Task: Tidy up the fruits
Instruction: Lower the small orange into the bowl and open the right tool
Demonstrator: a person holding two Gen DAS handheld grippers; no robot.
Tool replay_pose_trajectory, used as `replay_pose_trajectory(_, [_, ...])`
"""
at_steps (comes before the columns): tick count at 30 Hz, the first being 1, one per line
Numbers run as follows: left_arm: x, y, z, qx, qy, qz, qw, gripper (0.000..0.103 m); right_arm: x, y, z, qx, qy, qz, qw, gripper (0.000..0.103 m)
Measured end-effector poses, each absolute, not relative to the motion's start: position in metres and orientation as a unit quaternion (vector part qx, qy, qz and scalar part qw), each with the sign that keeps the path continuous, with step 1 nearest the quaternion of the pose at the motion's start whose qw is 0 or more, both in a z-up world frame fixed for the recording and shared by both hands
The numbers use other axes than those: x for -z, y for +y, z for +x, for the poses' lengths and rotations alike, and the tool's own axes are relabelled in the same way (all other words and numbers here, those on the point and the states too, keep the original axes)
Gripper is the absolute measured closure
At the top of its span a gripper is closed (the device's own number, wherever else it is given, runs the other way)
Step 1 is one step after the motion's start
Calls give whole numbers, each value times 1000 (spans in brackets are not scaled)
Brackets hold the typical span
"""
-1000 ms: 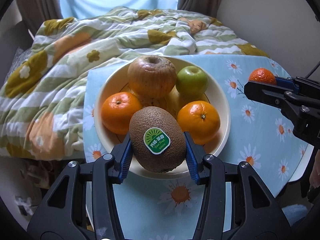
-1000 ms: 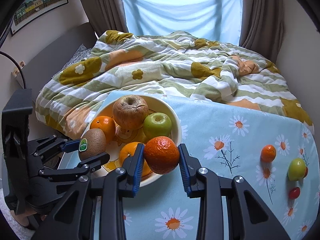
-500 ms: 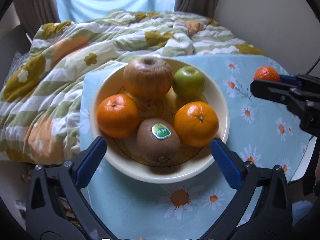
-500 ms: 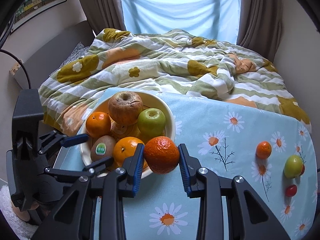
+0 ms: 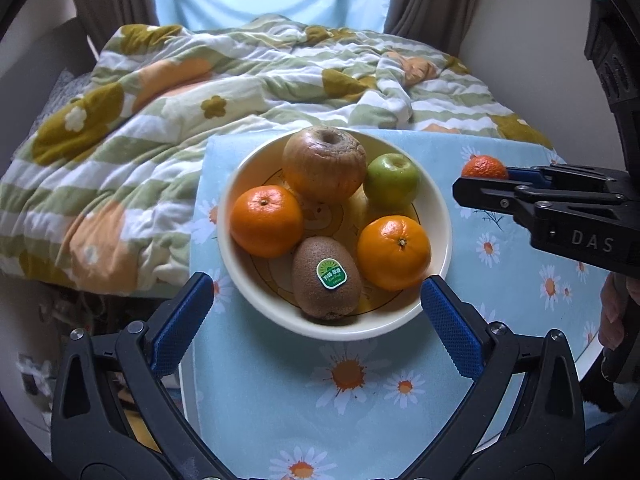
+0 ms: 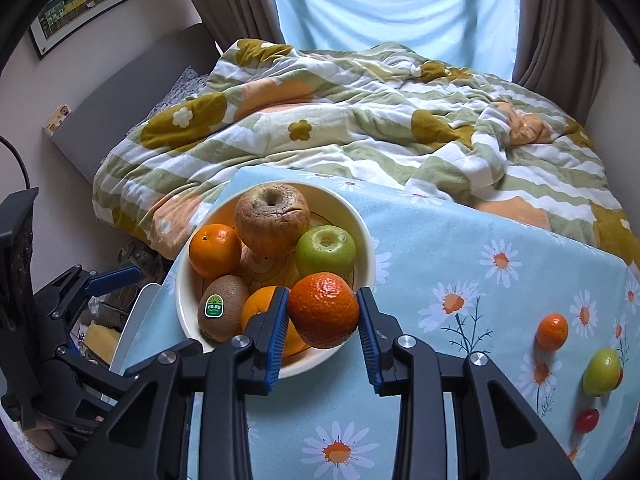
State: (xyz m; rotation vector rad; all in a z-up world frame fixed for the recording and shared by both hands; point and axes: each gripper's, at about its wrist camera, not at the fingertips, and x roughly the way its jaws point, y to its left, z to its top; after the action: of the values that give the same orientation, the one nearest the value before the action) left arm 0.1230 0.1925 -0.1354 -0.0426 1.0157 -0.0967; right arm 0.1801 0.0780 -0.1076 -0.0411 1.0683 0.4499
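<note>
— Kiwi was found lying in the bowl, released since a second earlier; the left gripper was spread wide and drawn back just short of the bowl's near rim.
— And the right gripper?
— It was kept clenched on a tangerine, held over the bowl's near rim.

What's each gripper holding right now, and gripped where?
The right gripper holds a mandarin, its pads pressed on the fruit's left and right sides, over the bowl rim. The left gripper is open and holds nothing.
</note>
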Motion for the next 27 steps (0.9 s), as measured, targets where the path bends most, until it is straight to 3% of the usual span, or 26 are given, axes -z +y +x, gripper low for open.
replay_pose_trajectory(14, [148, 194, 115, 14, 504, -51, 862, 0, 142, 85, 200, -224, 540, -32, 811, 72])
replay_pose_trajectory(16, [150, 194, 113, 12, 506, -51, 861, 0, 141, 84, 200, -224, 537, -32, 813, 63])
replay_pose_trajectory(17, [150, 194, 113, 12, 507, -50, 861, 0, 140, 84, 199, -225, 533, -32, 815, 48])
replay_pose_trajectory(18, [150, 194, 113, 11, 507, -50, 860, 0, 138, 84, 199, -226, 529, -31, 817, 41])
replay_pose_trajectory(20, [150, 195, 112, 11, 508, -49, 860, 0, 134, 84, 197, -226, 518, -32, 824, 17])
replay_pose_trajectory(22, [149, 195, 110, 10, 508, -48, 860, 0, 131, 83, 195, -222, 509, -34, 831, 11])
replay_pose_trajectory(27, [148, 196, 109, 11, 507, -46, 861, 0, 127, 80, 190, -207, 502, -39, 839, 9])
